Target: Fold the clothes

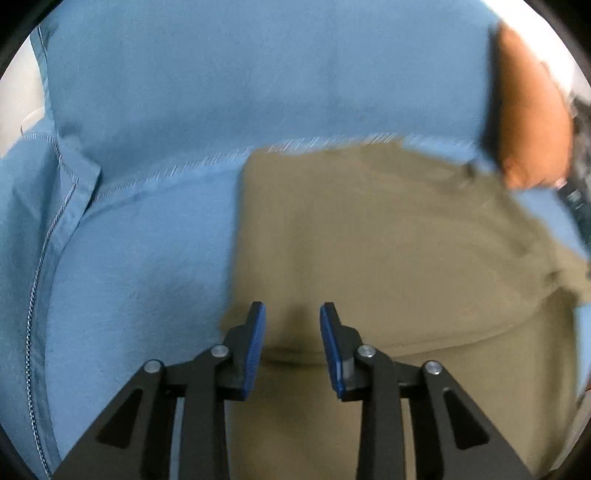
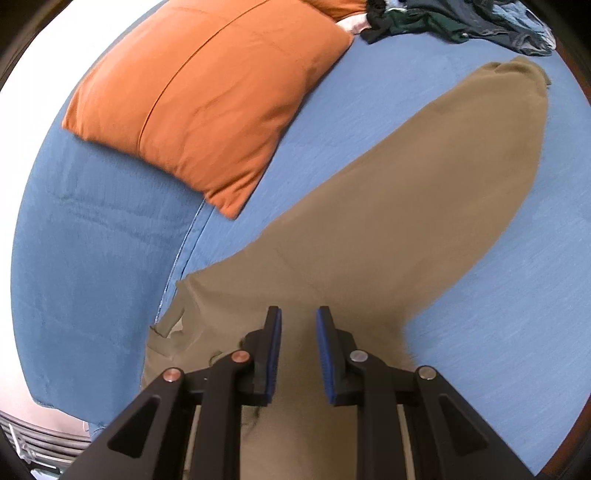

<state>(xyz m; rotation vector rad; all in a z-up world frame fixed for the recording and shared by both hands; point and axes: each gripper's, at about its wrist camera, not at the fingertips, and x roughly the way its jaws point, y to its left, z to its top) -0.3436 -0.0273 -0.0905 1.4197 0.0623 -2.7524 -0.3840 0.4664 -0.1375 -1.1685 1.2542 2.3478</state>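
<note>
My right hand-held gripper (image 2: 298, 332) and left hand-held gripper (image 1: 292, 328) hang open over the tan pants (image 2: 369, 221) on the blue bed (image 2: 498, 258). An orange pillow (image 2: 207, 96) and dark clothes (image 2: 461, 22) lie beyond.

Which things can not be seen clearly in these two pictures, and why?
- Left wrist view: the khaki trousers are motion-blurred; the far right edge is smeared.
- Right wrist view: the right gripper hides the trousers' waist; contact cannot be told.
- Right wrist view: the dark clothes pile is cut off by the edge.
</note>
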